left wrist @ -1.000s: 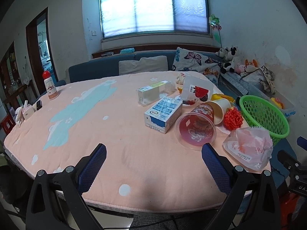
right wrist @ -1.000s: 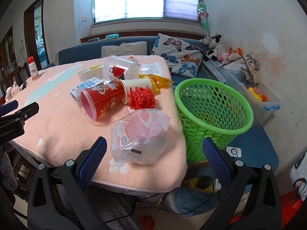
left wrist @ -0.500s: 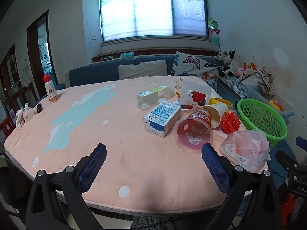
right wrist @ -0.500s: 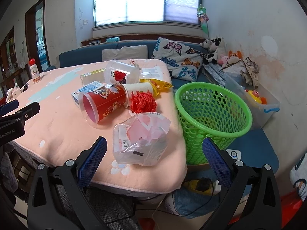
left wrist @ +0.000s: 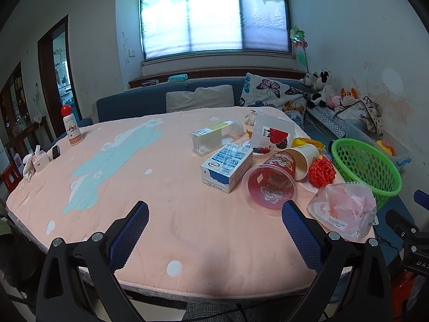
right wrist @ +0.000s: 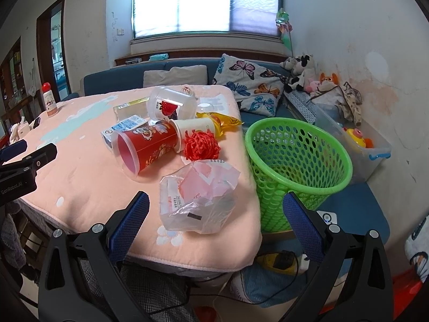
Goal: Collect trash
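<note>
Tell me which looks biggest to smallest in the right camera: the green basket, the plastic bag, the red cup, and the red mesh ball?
1. green basket
2. plastic bag, though it sits nearest the camera, which inflates it
3. red cup, close to the bag in size
4. red mesh ball

daylight from window (left wrist: 214, 16), overexposed in right view | soft shadows | fisheye bending, dark corners | focus sharp
</note>
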A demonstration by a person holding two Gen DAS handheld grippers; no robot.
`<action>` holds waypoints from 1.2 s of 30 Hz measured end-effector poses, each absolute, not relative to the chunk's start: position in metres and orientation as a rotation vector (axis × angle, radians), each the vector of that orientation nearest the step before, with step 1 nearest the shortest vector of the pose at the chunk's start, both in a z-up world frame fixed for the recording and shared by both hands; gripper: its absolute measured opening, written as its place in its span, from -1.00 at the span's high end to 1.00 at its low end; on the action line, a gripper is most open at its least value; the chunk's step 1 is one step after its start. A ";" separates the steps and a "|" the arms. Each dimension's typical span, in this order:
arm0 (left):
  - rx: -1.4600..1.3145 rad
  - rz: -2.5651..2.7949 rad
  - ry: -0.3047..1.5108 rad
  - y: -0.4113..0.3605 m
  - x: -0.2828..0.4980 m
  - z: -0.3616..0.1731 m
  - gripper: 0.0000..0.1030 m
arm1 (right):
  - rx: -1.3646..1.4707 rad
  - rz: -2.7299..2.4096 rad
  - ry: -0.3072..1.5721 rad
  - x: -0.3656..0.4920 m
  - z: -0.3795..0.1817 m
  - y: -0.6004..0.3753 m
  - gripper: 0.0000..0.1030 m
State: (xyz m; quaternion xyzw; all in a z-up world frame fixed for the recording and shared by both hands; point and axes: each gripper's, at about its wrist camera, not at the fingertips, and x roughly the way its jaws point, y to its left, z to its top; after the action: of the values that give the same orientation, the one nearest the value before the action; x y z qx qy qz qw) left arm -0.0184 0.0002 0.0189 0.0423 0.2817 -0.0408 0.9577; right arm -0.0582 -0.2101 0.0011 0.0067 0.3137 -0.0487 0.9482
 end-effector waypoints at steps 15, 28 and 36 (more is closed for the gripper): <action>0.086 -0.068 0.583 0.004 -0.012 0.018 -0.87 | 0.014 -0.089 0.644 -0.053 0.000 -0.210 -0.91; 0.087 -0.057 0.596 0.005 -0.003 0.014 -0.87 | 0.001 -0.075 0.657 -0.043 -0.004 -0.209 -0.91; 0.080 -0.048 0.606 0.006 0.005 0.013 -0.87 | -0.003 -0.064 0.665 -0.034 -0.006 -0.211 -0.91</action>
State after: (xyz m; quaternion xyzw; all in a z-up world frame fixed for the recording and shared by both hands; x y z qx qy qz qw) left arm 0.0046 0.0064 0.0128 0.0393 0.2984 -0.0236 0.9533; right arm -0.0338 -0.2114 -0.0058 -0.0014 0.3264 -0.0314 0.9447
